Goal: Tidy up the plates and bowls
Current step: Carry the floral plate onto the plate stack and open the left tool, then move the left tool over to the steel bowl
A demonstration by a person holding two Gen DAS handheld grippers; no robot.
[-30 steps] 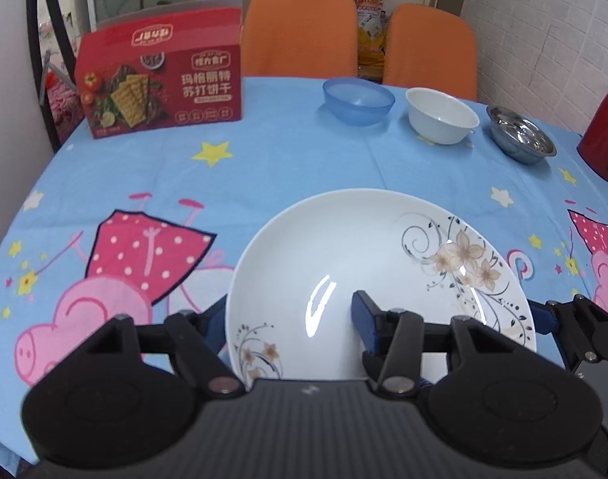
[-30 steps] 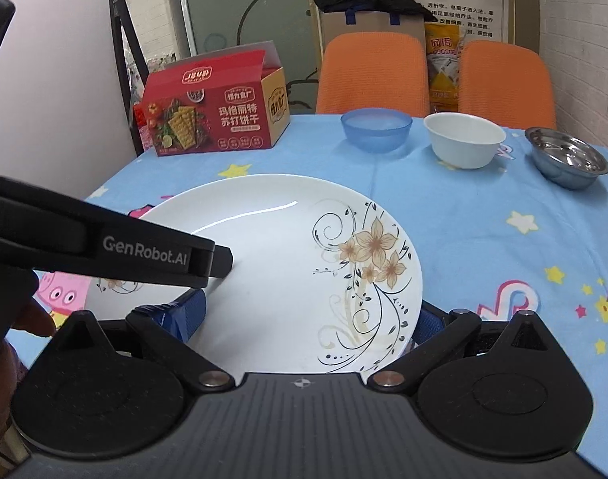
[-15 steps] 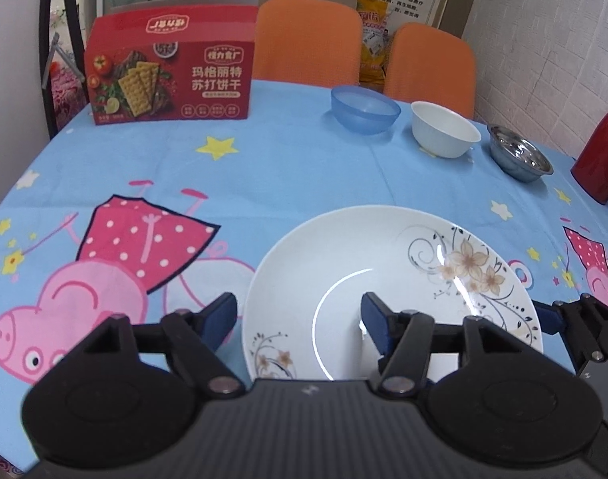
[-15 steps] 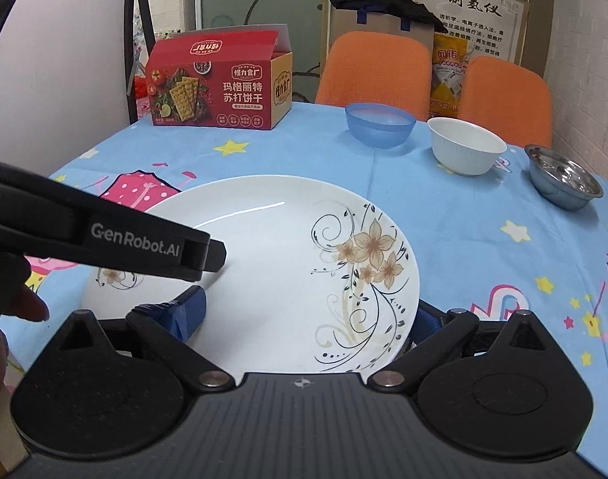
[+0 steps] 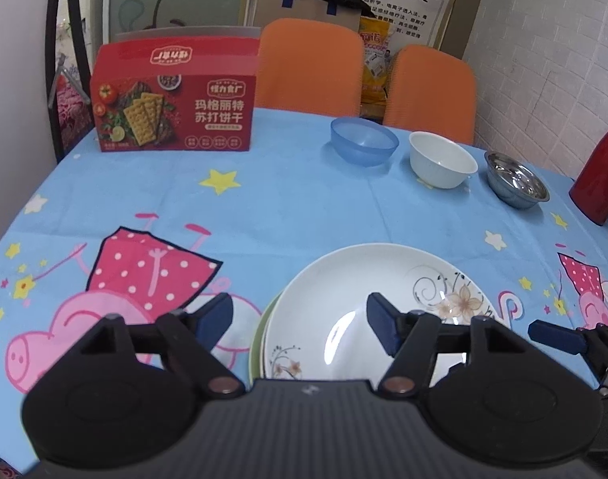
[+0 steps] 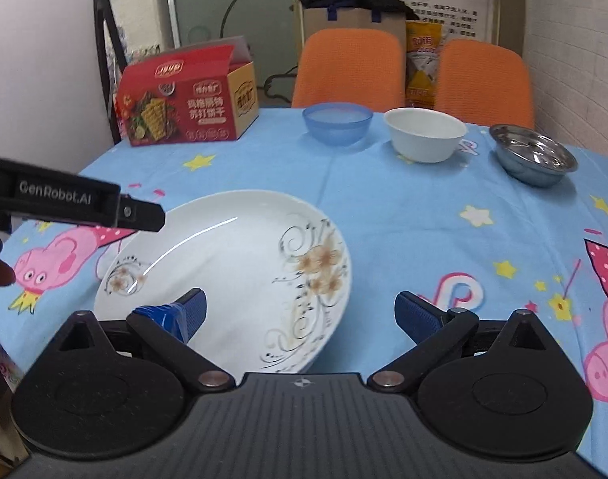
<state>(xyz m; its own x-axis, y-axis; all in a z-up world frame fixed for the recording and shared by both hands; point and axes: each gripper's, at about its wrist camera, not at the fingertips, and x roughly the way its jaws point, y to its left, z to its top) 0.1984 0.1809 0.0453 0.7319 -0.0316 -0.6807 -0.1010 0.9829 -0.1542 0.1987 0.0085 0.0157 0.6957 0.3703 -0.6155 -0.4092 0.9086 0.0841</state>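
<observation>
The left hand-held gripper (image 5: pixel 300 321) is opening off the flowered plate (image 5: pixel 384 311), now stacked lower centre; the right hand-held gripper (image 6: pixel 300 313) is spread. Three bowls (image 5: pixel 442 163) remain unstacked.

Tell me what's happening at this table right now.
A person holds a gripper in each hand over a white floral plate that lies on a green-rimmed plate. The left gripper is opening, its pads straddling the plate's rim without pressing it. The right gripper stands open, the plate's right edge between its fingers. At the back a blue plastic bowl, a white bowl and a steel bowl stand untouched in a row.
</observation>
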